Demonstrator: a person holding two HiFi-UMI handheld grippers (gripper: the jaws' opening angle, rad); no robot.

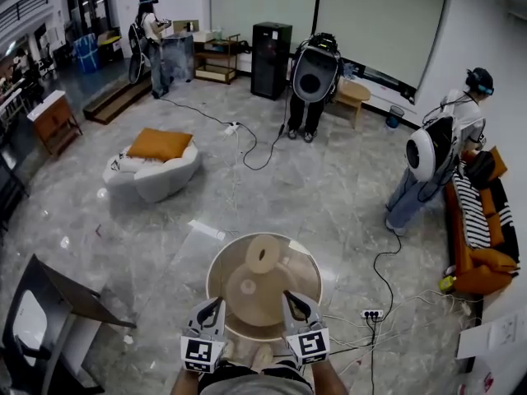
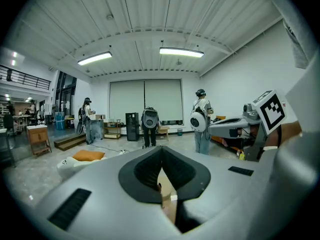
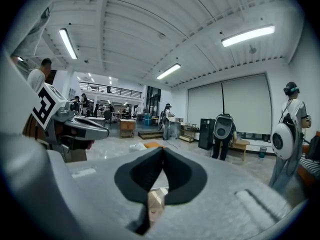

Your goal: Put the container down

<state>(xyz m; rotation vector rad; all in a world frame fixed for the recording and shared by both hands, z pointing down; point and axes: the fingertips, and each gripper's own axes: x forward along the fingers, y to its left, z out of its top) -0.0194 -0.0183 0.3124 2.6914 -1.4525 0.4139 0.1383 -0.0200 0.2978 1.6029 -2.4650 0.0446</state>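
The round tan container (image 1: 211, 270), pinched shut at its thin near rim by the left gripper (image 1: 214, 304) and right gripper (image 1: 290, 299), is judged light, bendy and easily tipped.

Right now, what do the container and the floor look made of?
Container: probably thin wood or fibreboard with a matt finish; the walls are evenly tan with no shine.
Floor: likely polished stone or tile; it is grey and veined, with glossy bright patches.

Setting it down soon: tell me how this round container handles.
Probably light for its size: the container looks thin-walled and open. Likely stiff, since its rim holds a clean circle. Its wide shape should resist tipping.
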